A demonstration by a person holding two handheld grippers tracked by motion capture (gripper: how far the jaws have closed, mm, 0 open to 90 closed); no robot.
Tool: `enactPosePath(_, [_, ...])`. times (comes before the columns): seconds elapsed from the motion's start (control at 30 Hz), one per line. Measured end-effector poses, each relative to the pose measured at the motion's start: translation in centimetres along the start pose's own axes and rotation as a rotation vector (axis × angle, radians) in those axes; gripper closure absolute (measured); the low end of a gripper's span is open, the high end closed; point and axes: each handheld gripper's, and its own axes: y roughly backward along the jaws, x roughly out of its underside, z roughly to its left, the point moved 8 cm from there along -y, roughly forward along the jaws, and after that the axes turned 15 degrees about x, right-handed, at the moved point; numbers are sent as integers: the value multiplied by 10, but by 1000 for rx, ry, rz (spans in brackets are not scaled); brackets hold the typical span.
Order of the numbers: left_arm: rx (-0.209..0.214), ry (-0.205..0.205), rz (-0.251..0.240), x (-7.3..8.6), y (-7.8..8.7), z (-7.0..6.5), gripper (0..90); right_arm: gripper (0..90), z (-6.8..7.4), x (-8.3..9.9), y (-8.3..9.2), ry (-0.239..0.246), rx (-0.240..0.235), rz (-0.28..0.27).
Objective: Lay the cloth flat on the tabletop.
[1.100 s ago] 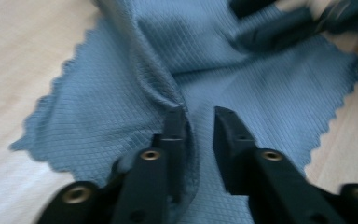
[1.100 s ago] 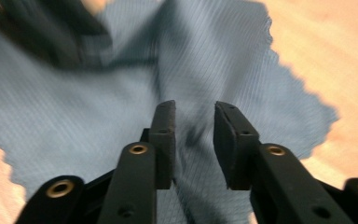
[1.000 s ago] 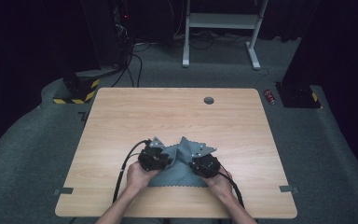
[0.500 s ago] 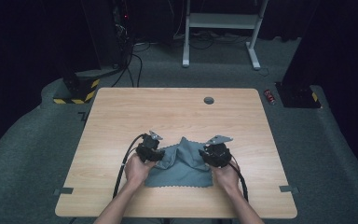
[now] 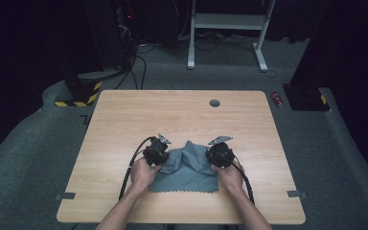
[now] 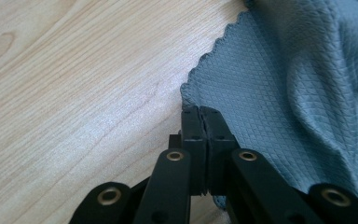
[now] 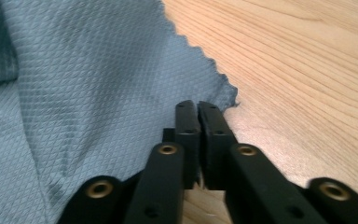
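Cloth (image 5: 187, 167) lying bunched near the table's (image 5: 124, 120) front edge.
We are pinching its grey-blue, diamond-textured, scalloped corners: left gripper (image 6: 199, 110) and right gripper (image 7: 198, 105) each clamping one.

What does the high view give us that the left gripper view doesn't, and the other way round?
High view: the whole table, both hands, the left gripper and right gripper at opposite far corners of the grey cloth, which is bunched up between them, plus cables, a stand and a can on the floor beyond.

Left gripper view: that gripper's jaws just closed, pressed together at the cloth's zigzag-cut corner, and the cloth's diamond weave; whether fabric is pinched is unclear.

Both: grey cloth, wooden tabletop, left gripper.
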Motion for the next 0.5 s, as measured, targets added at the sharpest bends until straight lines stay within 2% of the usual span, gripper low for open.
enactPosePath(0.1, [-12,4,-50,-4,7,3,895,888,0,-1,3,1,20,-9])
enactPosePath(0.23, [-29,5,-120,-11,24,10,896,889,-10,-9,13,-4,48,-64])
enactPosePath(0.33, [-45,2,-136,-16,33,17,896,891,-17,-18,20,-25,67,-107])
enactPosePath(0.43, [-68,3,-171,-22,38,23,895,891,-23,-24,19,-32,88,-110])
enactPosePath(0.5, [-90,-1,-168,-25,37,27,896,890,-26,-28,17,-38,101,-111])
